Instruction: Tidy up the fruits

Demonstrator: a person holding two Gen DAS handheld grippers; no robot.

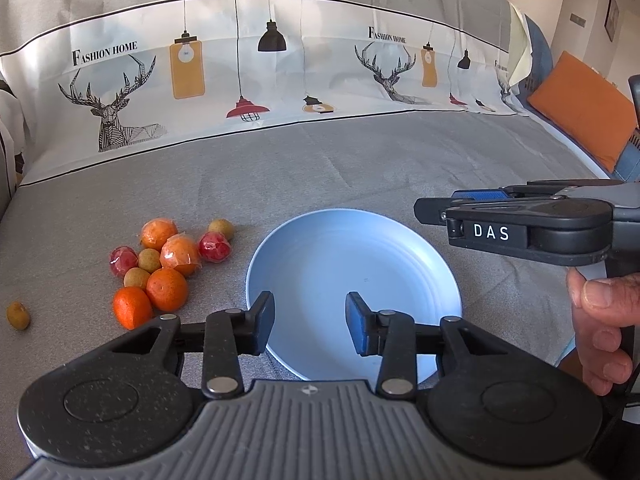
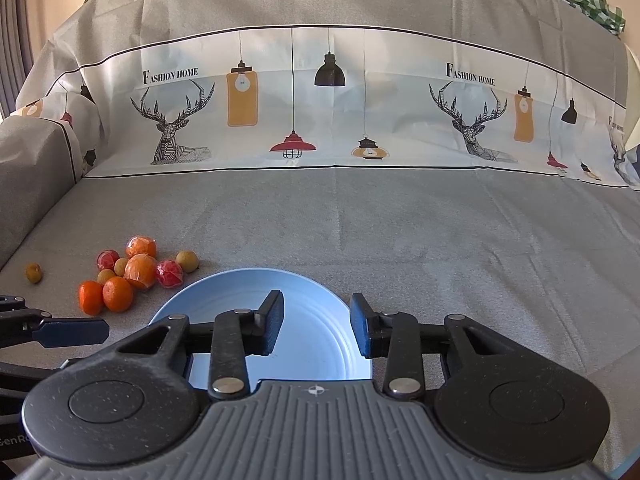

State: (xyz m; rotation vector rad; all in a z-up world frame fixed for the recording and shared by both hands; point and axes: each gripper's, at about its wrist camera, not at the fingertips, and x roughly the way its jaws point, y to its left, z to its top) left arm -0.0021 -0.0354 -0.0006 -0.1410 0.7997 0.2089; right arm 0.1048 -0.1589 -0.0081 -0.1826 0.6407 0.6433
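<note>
Both grippers hover over the blue plate (image 1: 320,248), left gripper (image 1: 310,322) spread wide and holding nothing, right gripper (image 2: 317,326) wide and bare too; the fruit pile (image 1: 168,264) sits on the grey cloth (image 1: 360,168) just left of the plate

The near rim of the blue plate (image 1: 320,240) is hidden behind the left gripper (image 1: 310,322); in the right wrist view the right gripper (image 2: 316,326) covers much of it too. The hand (image 1: 600,320) is cut off by the frame edge. Two small fruits (image 1: 149,260) sit half behind the wrapped oranges (image 1: 180,254).
</note>
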